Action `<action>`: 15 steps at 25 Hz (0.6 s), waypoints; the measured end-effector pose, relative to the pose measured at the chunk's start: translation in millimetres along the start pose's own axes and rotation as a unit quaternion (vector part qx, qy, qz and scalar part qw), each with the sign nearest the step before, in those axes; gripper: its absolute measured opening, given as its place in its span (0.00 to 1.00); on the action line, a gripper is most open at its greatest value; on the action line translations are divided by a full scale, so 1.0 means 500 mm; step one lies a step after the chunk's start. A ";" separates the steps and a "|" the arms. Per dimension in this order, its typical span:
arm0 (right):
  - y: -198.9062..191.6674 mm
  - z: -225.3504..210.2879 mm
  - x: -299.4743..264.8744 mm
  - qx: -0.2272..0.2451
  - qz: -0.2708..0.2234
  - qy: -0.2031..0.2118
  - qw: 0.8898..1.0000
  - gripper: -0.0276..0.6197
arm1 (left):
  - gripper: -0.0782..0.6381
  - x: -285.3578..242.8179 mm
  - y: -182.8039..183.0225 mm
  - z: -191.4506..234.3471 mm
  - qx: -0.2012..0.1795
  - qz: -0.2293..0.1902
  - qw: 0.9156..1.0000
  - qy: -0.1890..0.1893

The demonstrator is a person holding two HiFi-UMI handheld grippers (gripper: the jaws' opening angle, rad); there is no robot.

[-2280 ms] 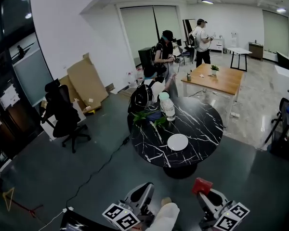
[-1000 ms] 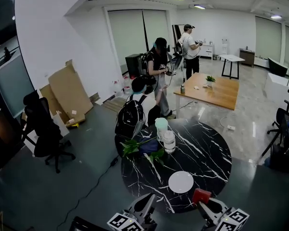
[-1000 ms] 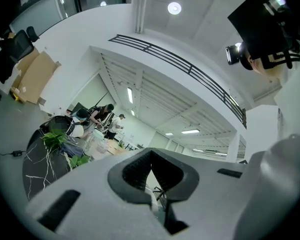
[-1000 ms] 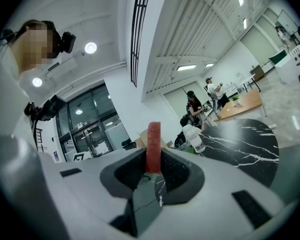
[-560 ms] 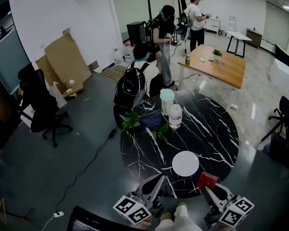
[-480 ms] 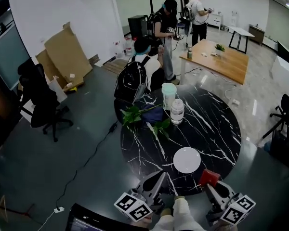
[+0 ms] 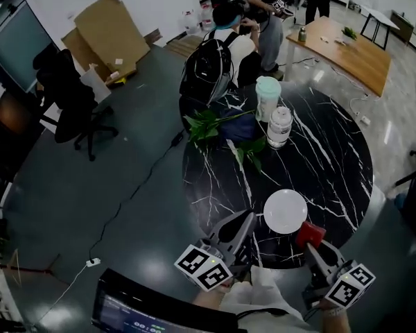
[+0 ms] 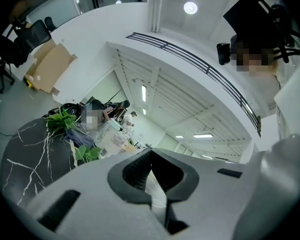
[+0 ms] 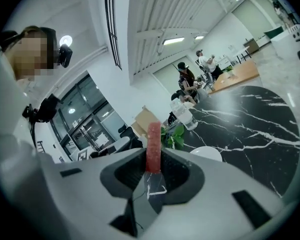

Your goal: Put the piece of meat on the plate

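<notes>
While near plate (image 7: 285,211), meat (image 7: 310,232) in tongs (image 7: 313,245)

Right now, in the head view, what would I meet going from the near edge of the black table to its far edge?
Red piece of meat held in the right gripper → white plate → clear bottle → pale green cup.

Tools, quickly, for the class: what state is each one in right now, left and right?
Left tool: closed, nothing in it.
Right tool: closed on the meat.
</notes>
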State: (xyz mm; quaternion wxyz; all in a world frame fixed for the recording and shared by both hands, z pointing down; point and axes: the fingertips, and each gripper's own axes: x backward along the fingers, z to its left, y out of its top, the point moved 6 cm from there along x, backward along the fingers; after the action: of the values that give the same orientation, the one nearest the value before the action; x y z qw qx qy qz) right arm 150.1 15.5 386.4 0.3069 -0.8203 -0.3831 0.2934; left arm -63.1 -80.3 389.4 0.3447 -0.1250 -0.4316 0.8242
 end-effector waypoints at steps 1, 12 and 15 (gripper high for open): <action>0.001 -0.009 -0.009 -0.005 0.005 0.001 1.000 0.17 | 0.12 -0.012 -0.005 0.007 0.002 0.002 1.000 0.000; -0.005 -0.131 -0.089 -0.044 0.077 0.000 0.996 0.17 | 0.12 -0.096 -0.078 0.081 0.023 0.043 0.998 0.040; -0.014 -0.163 -0.111 -0.052 0.094 0.001 0.994 0.17 | 0.12 -0.107 -0.097 0.106 0.027 0.048 0.997 0.055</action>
State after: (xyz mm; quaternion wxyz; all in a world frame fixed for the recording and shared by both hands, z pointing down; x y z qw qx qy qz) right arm 175.8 -48.3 457.0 0.2349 -0.8679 -0.3187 0.3001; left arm -28.3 -130.6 454.9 0.3316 -0.1813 -0.3830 0.8429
